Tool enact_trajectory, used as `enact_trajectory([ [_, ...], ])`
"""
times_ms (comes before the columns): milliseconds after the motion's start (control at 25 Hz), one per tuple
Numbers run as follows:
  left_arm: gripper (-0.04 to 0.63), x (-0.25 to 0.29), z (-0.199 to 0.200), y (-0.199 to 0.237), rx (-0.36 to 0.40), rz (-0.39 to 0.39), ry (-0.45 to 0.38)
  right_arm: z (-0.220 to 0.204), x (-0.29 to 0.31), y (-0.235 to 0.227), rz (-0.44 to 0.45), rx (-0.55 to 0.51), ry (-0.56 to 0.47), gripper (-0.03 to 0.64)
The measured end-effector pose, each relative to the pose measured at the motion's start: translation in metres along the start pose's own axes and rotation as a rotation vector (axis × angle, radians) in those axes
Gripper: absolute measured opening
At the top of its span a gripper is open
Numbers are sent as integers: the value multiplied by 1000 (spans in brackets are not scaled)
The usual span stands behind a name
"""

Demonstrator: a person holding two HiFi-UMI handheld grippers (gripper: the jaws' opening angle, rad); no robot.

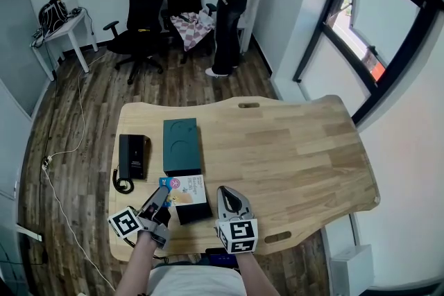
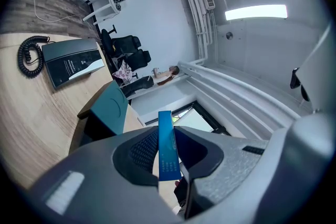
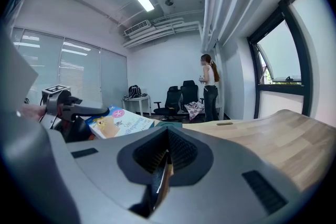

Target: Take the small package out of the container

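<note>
The small package (image 1: 186, 190), a flat colourful pack with a blue edge, hangs just above the black container (image 1: 195, 212) near the table's front edge. My left gripper (image 1: 159, 202) is shut on its left end. In the left gripper view the pack's blue edge (image 2: 168, 147) stands pinched between the two pads. My right gripper (image 1: 231, 202) sits just right of the container with its jaws closed and nothing between them. From the right gripper view the package (image 3: 122, 124) shows at the left, held by the left gripper (image 3: 79, 109).
A teal lid (image 1: 182, 145) lies behind the container, with a black desk phone (image 1: 133, 157) and its coiled cord to its left. The wooden table (image 1: 298, 149) stretches to the right. A person (image 1: 232, 7) stands by office chairs (image 1: 142, 24) at the far wall.
</note>
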State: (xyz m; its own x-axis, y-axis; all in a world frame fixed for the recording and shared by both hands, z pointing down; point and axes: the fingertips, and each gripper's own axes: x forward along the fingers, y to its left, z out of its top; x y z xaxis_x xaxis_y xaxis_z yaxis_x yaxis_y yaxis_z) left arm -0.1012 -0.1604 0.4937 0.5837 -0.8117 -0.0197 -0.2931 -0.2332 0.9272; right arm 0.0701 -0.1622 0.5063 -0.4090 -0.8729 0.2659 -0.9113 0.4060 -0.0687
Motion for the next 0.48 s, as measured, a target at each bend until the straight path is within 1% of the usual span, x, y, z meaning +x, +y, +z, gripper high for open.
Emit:
enact_trajectory([
  [480,92,-7,-4,5,-18,3,9,-2,0,6,12,-9,2,5],
])
